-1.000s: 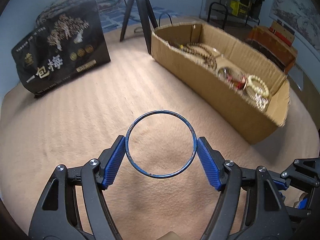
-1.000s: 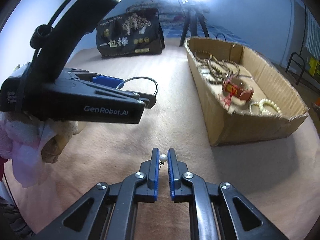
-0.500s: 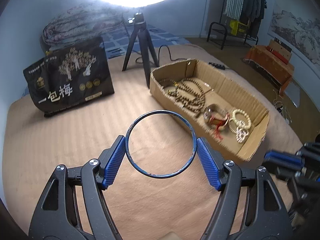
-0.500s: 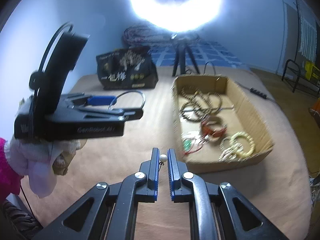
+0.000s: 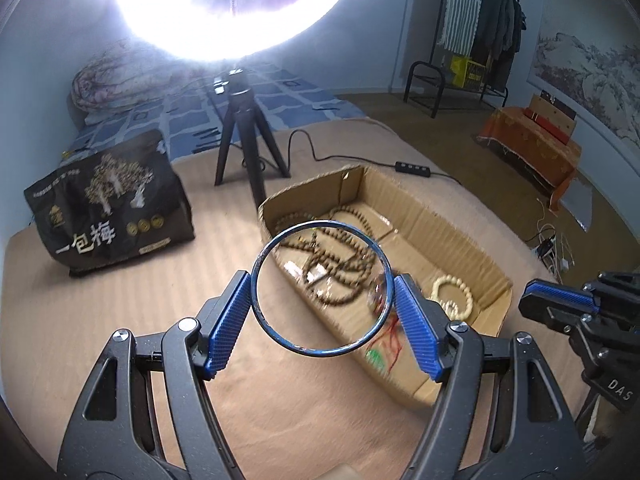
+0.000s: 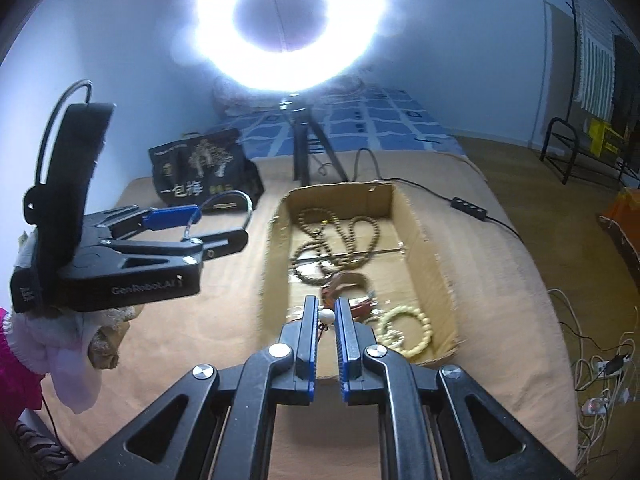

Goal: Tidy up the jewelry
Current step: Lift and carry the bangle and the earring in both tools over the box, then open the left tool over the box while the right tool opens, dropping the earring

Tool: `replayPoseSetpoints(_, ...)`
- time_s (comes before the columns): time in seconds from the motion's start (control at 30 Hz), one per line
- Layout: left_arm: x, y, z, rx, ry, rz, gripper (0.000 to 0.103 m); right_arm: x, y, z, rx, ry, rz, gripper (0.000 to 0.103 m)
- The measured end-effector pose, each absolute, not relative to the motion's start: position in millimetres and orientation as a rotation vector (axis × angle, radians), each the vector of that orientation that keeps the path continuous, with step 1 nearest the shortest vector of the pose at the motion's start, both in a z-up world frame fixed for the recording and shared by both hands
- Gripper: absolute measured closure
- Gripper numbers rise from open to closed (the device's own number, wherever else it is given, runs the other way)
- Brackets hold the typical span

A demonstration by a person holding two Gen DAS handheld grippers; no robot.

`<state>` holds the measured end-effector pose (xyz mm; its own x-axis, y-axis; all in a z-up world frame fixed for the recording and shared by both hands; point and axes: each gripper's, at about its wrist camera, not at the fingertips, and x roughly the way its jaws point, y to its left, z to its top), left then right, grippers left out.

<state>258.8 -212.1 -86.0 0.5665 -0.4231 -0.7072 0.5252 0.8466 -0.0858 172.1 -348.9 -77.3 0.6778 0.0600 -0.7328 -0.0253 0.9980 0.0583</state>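
Broadly, everything sits on a tan blanket (image 5: 120,320) spread as a soft work surface, so small pieces neither roll nor scratch. On it lies the long cardboard box (image 6: 424,240), open-topped and within reach of both hands, evidently the collecting place: it already holds looped strands of brown wooden beads (image 6: 340,240), a reddish-brown bangle (image 6: 346,282) and cream bead bracelets (image 6: 404,330). A black printed bag (image 5: 108,204) stands off to one side, well apart from the box, beside a tripod (image 5: 244,128).

The left gripper (image 5: 322,312) holds a thin blue bangle (image 5: 280,340) across its width, each pad pressing on an opposite side of the ring; that is why its jaws stand wide. The ring is held up in the air with its hoop facing the camera, and the box shows through it. Its blue finish looks worn, with pale chipped spots along the lower edge.

The right gripper (image 6: 323,320) is nearly closed, pinching a tiny piece topped by a white pearl-like bead (image 6: 326,315) on a fine stem. It hangs near the box's near end, which I judge to be its destination.
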Motion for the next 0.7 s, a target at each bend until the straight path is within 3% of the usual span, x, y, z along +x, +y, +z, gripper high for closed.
replayPoseSetpoints(0.7, 302.5, -257.5, -102.0, 0.109, 0.848, -0.521, 0.029, 206.0, -372.5, -93.7, 0.085, 0.856, 0.021, 0.097)
